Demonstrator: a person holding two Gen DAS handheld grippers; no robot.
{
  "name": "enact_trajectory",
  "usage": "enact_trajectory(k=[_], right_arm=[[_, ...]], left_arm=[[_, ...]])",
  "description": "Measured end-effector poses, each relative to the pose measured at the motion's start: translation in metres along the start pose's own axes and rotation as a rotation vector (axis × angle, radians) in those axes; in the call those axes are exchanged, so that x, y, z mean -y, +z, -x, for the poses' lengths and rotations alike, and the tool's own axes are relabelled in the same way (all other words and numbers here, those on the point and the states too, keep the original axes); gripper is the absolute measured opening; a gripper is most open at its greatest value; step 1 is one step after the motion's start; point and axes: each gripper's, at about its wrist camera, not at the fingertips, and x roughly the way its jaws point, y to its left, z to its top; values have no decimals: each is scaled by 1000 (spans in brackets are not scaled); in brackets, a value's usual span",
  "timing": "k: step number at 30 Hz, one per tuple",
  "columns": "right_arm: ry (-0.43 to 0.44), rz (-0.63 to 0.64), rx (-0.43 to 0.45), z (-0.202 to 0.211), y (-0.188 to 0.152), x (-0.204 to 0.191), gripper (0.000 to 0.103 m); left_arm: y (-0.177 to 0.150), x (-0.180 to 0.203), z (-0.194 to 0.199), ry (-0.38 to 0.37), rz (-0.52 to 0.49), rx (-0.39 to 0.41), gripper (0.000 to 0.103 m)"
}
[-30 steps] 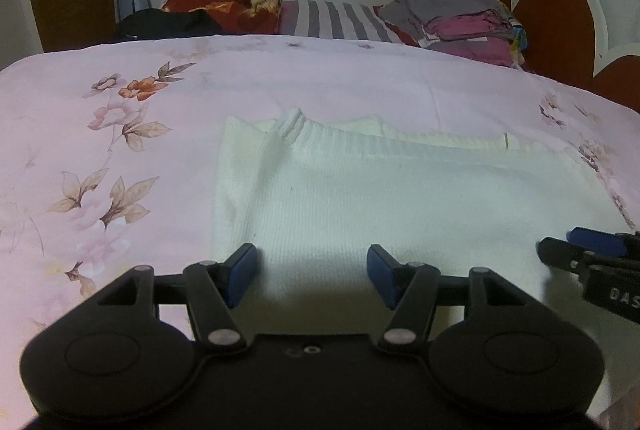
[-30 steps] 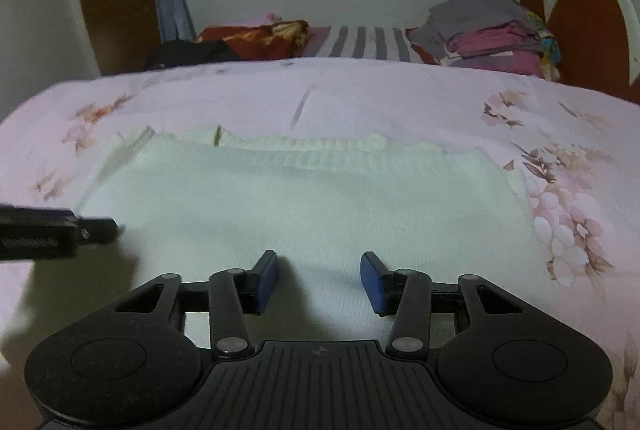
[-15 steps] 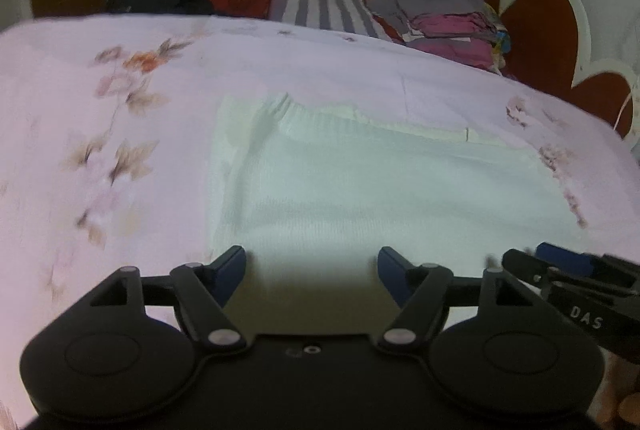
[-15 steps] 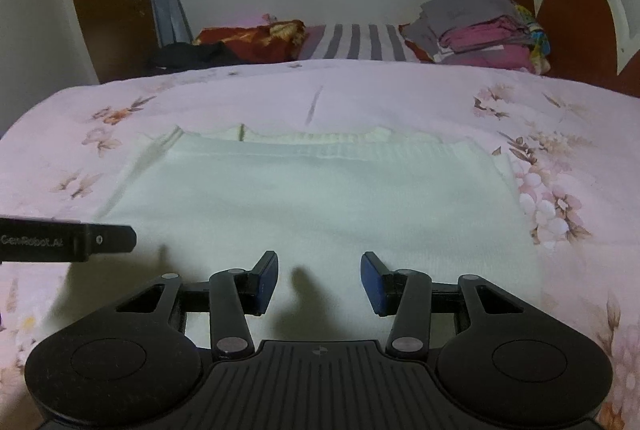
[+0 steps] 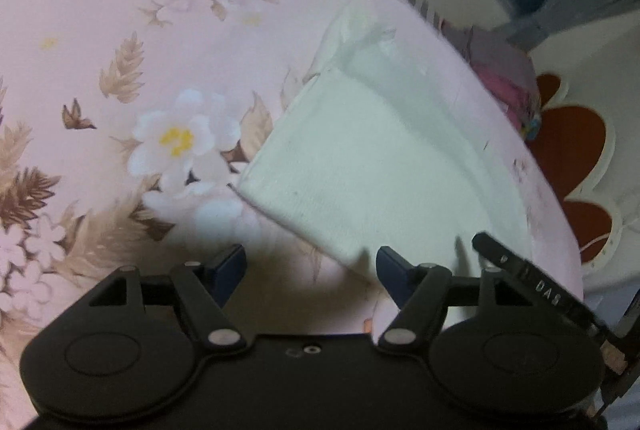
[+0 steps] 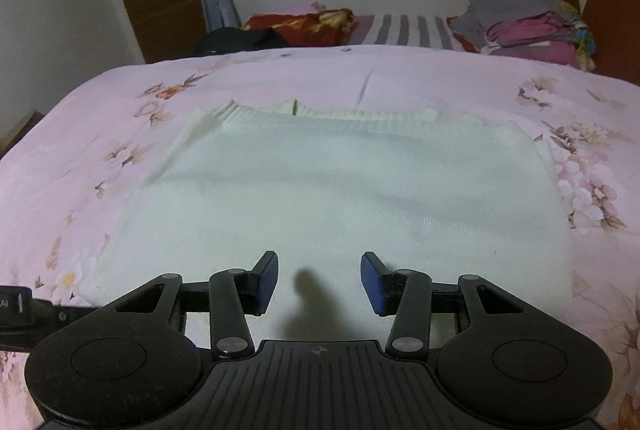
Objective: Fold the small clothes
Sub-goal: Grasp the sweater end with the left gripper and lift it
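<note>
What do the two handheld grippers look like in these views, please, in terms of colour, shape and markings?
Both the left gripper and the right gripper are matte black plastic, with two round discs at the base and angled linkage arms joined by silver rivets. The jaws carry dark blue pads. The right one's body is ribbed, and white lettering reading "DAS" marks its side.

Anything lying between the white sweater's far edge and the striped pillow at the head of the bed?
Nothing: in the right wrist view, only bare floral bedspread runs from the white sweater to the striped pillow.

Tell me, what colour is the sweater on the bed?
Cream white sweater; clearest in the right wrist view.
</note>
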Motion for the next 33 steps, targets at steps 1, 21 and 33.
enact_trajectory(k=[1,21,33], right_arm=[[4,6,-1,-1,0,2,46],[-41,80,38,-41,19,-7,46],[-93,125,24,-58,10,-9,46]], left_arm=[[0,1,-2,-15,17,8,72],[26,-4,-65,-234,254,240,23],[22,-3,-59,-233,226,299,7]])
